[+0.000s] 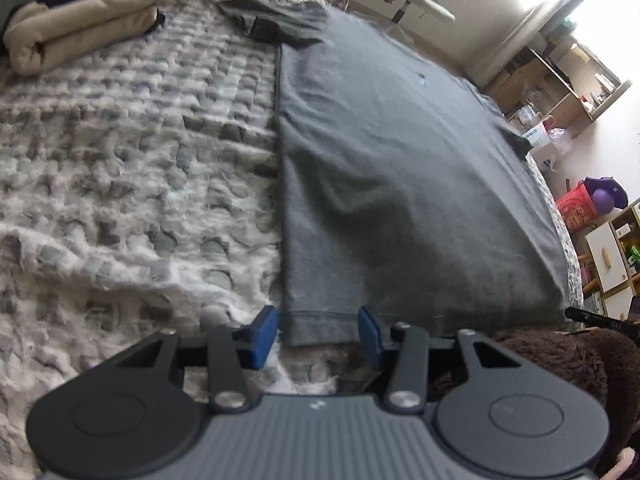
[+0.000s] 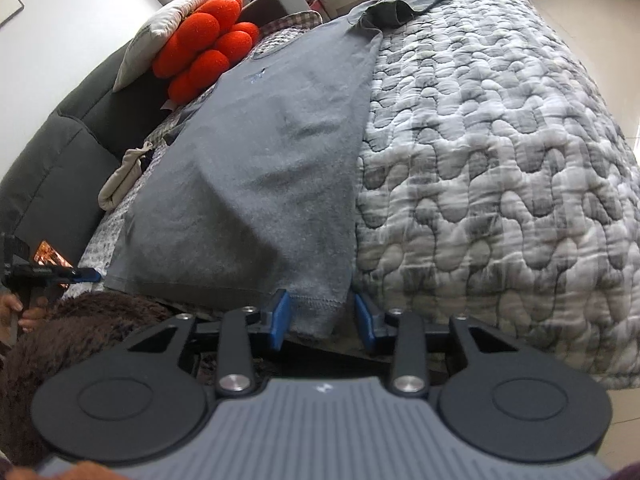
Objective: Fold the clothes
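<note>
A grey T-shirt (image 1: pixel 400 168) (image 2: pixel 260 152) lies spread flat on a grey-white quilted bed cover (image 1: pixel 120 160) (image 2: pixel 500 168), its hem toward me. My left gripper (image 1: pixel 318 330) straddles the hem's left corner. The blue pads stand a little off the cloth on either side, so it is open. My right gripper (image 2: pixel 323 320) straddles the hem's right corner in the same way, also open, with a gap between each pad and the cloth. At the left edge of the right wrist view a hand (image 2: pixel 24 312) holds the other gripper by the hem.
A rolled beige cloth (image 1: pixel 80 20) and a crumpled dark grey garment (image 1: pixel 276 20) lie at the far end of the bed. An orange cushion (image 2: pixel 208 44) leans on a dark sofa (image 2: pixel 60 152). Brown fuzzy fabric (image 1: pixel 560 360) sits near the hem. Shelves (image 1: pixel 560 92) stand beyond the bed.
</note>
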Action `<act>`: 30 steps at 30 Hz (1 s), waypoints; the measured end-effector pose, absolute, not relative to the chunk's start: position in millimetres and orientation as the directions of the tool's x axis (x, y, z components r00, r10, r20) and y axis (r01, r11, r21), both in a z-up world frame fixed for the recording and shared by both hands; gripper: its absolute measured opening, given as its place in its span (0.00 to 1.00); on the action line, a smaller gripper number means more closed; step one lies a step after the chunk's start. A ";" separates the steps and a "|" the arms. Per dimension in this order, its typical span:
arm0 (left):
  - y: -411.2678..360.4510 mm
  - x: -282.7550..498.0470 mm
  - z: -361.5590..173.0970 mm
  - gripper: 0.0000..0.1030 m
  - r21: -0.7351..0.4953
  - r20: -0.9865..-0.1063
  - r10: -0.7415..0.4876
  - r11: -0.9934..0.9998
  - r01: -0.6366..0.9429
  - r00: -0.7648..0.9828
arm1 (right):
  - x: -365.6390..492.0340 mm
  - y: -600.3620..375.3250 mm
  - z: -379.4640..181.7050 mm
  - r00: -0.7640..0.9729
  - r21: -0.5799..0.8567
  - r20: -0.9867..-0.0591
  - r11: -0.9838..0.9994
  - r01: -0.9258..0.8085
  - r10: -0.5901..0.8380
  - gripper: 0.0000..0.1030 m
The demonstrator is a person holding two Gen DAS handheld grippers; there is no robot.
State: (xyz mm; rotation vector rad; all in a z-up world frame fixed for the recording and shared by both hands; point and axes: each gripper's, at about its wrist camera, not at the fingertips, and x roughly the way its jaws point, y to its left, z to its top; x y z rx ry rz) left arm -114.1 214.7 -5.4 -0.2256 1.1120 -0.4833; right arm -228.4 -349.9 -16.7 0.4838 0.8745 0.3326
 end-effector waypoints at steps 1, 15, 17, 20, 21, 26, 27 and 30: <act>214.3 -112.5 -8.3 0.43 -0.415 -0.805 -0.482 0.874 0.253 0.345 | -228.1 -350.0 -17.1 0.602 0.540 -0.643 0.838 -0.083 0.474 0.38; 219.2 -123.4 -8.6 0.05 -0.395 -0.775 -0.449 0.894 0.214 0.445 | -229.2 -342.9 -16.6 0.623 0.596 -0.596 0.799 -0.079 0.506 0.08; 227.3 -130.9 6.6 0.05 -0.427 -0.731 -0.475 0.878 0.215 0.489 | -234.3 -345.5 -6.5 0.646 0.602 -0.573 0.794 -0.086 0.505 0.07; 235.1 -142.8 31.4 0.05 -0.451 -0.674 -0.499 0.862 0.232 0.545 | -243.2 -350.8 14.6 0.682 0.611 -0.530 0.785 -0.106 0.505 0.07; 236.9 -146.8 39.7 0.05 -0.452 -0.657 -0.503 0.859 0.241 0.561 | -245.2 -351.6 22.1 0.690 0.608 -0.521 0.786 -0.114 0.503 0.07; 236.3 -155.9 56.7 0.05 -0.429 -0.634 -0.496 0.864 0.264 0.593 | -250.0 -348.6 46.4 0.702 0.598 -0.498 0.788 -0.147 0.509 0.07; 235.7 -154.0 54.2 0.05 -0.418 -0.646 -0.486 0.870 0.261 0.589 | -249.2 -346.5 46.5 0.697 0.593 -0.505 0.792 -0.148 0.509 0.07; 232.8 -149.3 31.6 0.05 -0.383 -0.706 -0.441 0.896 0.226 0.554 | -244.4 -345.2 35.0 0.669 0.581 -0.557 0.806 -0.111 0.493 0.07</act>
